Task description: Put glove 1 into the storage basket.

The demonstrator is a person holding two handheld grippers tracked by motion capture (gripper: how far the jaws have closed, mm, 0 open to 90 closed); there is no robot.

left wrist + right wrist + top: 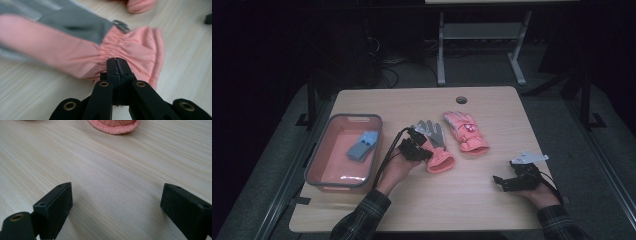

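Plaid sleeves enter the high view from below; the left gripper (418, 148) meets the cuff of a pink-and-grey glove (435, 142) mid-table, beside a second pink glove (466, 132), with a blue item (362, 145) in the pink bin (326, 174). Left gripper view: jaws pressed together against the gathered cuff (140, 55). Right gripper view: right gripper (117, 202) spread wide over bare table (100, 165).

sleeves (362, 217): dark plaid | left gripper (117, 65): black jaws, brass-ringed pivot holes, black cable | right gripper (115, 207): black blocky jaws, grey three-cornered plate
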